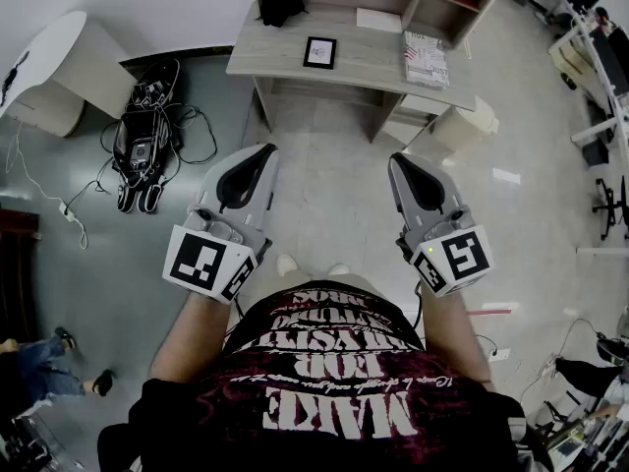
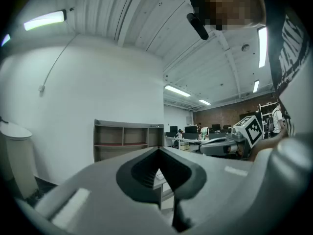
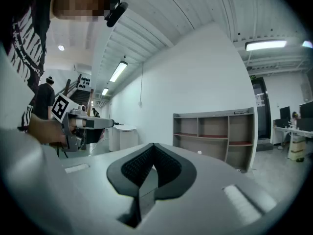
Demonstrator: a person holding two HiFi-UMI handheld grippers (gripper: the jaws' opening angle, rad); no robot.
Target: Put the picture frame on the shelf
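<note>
Where the desk (image 1: pixel 280 62) stands (grey floor (image 1: pixel 324 190)), a picture frame (image 1: pixel 319 52) rests.

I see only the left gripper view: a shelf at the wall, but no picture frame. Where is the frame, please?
Observer: The picture frame lies on the desk under the shelf, in the head view.
Operator: Is something beside it?
Observer: A patterned book lies to its right, apart from it.
Operator: And the right tongs?
Observer: The right gripper has its tongs closed, holding nothing.
</note>
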